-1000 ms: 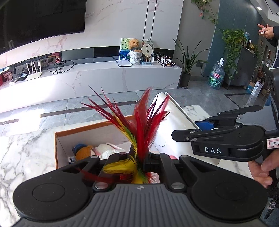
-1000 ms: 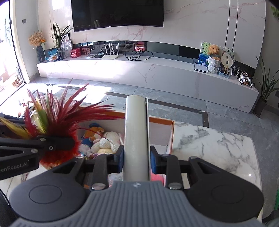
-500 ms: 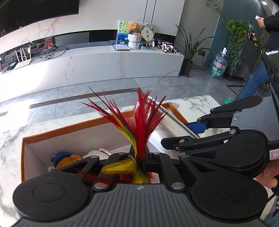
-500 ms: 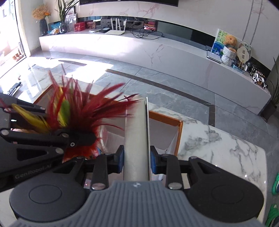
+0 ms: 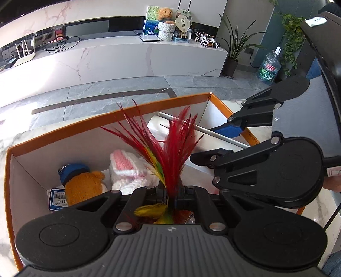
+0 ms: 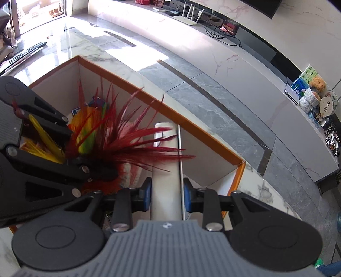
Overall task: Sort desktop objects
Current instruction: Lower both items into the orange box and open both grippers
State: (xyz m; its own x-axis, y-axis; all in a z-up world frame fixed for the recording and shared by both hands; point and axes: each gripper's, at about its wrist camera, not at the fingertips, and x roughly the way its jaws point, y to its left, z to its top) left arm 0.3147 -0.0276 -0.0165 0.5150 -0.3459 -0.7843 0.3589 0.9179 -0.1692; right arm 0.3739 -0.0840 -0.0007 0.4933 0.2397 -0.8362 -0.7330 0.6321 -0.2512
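Descent is the change: both grippers have dropped from above the table to the mouth of the orange-rimmed box [image 5: 64, 136]. The left gripper [image 5: 170, 192] stays clamped on the feather shuttlecock [image 5: 172, 153], now over the plush toys [image 5: 85, 185]. The right gripper [image 6: 165, 192] pinches a white flat object [image 6: 165, 162], possibly a folded device, angled into the box. Release looks like the next step.

I am working in a home living room: a long white marble media console [image 5: 119, 57] carries a router [image 5: 23, 57], a teddy bear [image 5: 165, 15] and a picture, with grey floor tiles [image 6: 223, 102], potted plants [image 5: 236, 49] and a wall-mounted television [image 6: 264, 6].
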